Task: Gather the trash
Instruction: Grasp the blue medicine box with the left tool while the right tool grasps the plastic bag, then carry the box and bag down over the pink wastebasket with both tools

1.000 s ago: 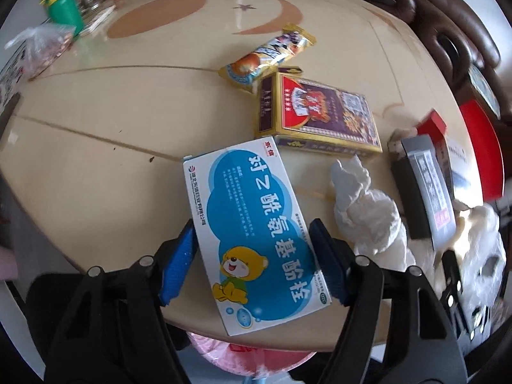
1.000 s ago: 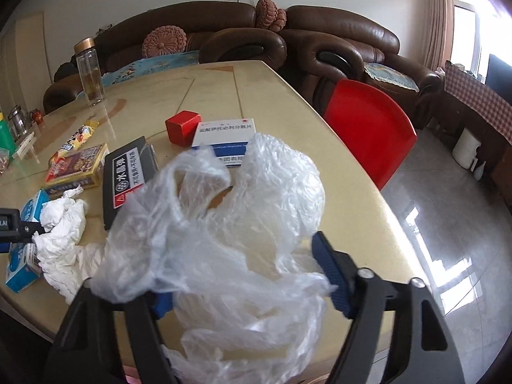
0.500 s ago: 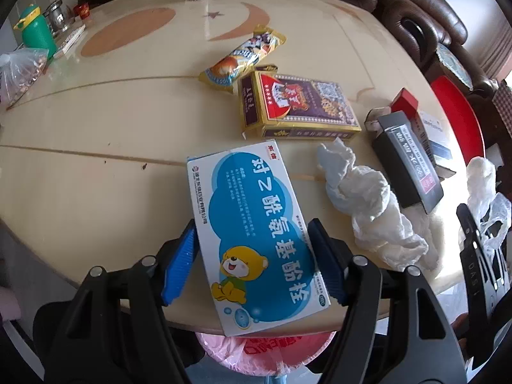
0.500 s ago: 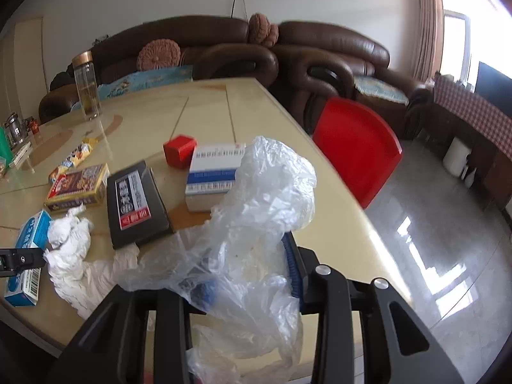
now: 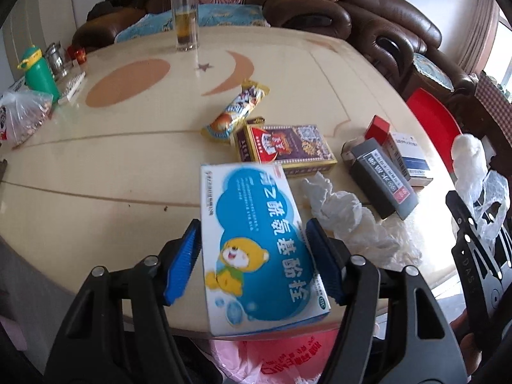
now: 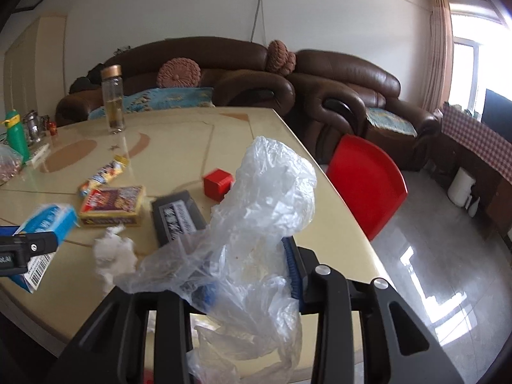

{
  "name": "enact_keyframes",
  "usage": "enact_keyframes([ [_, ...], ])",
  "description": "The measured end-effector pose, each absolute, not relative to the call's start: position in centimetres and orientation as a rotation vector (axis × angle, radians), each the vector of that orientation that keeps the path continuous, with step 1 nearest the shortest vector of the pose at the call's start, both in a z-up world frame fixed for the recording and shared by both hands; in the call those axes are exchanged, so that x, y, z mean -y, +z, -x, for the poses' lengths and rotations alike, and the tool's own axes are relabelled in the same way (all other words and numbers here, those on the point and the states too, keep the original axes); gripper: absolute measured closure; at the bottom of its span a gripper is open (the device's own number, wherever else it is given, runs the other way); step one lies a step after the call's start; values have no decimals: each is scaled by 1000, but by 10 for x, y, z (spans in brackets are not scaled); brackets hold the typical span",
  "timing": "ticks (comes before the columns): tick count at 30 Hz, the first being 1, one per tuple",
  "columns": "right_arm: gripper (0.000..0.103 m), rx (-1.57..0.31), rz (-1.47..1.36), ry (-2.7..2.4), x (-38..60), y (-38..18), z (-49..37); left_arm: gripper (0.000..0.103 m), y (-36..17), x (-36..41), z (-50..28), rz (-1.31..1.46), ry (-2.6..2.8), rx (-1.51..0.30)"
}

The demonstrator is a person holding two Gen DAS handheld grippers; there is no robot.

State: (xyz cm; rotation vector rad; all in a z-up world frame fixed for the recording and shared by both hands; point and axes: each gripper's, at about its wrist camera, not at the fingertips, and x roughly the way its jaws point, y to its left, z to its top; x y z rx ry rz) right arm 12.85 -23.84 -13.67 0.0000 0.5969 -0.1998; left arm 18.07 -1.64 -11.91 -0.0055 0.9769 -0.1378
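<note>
Left claw [image 5: 252, 256], closing on the blue box [image 5: 256, 249], and right claw [image 6: 249, 275], pinching the clear bag [image 6: 256, 211], should carry both low over the worktop [image 5: 112, 160] edge.

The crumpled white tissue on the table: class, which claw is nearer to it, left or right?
Left. The left claw, gripping the blue medicine box, sits right beside the tissue. The right claw, shut on the clear plastic bag, is farther off.

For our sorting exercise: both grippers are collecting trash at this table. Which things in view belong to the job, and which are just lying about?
Job:
blue box, left gripper
clear bag, right gripper
tissue
wrapper

Lying about:
glass bottle
green bottle
red chair
sofa
</note>
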Motion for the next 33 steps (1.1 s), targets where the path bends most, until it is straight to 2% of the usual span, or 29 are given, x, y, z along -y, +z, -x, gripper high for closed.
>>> enact_keyframes([
  [1, 69, -587, 10, -195, 234, -134, -127, 39, -117, 16, -180, 2, -140, -969],
  [3, 69, -578, 23, -187, 227, -131, -126, 67, -114, 14, -179, -12, -124, -958],
  [5, 69, -576, 36, -188, 222, -132, -126, 66, -118, 11, -183, 9, -146, -984],
  [8, 69, -582, 52, -184, 216, -132, -124, 58, -135, 7, -192, 38, -164, -1058],
  [11, 69, -567, 67, -192, 213, -130, -122, 57, -137, 7, -192, 44, -174, -1059],
  [16, 69, -568, 63, -194, 215, -131, -122, 70, -140, 17, -185, 35, -198, -1072],
  [18, 69, -578, 58, -192, 217, -132, -123, 79, -141, 19, -184, 43, -219, -1087],
  [24, 69, -587, 53, -188, 219, -134, -124, 83, -140, 22, -183, 40, -213, -1096],
  [33, 69, -535, 91, -154, 198, -118, -111, 83, -115, 13, -164, 31, -215, -1042],
])
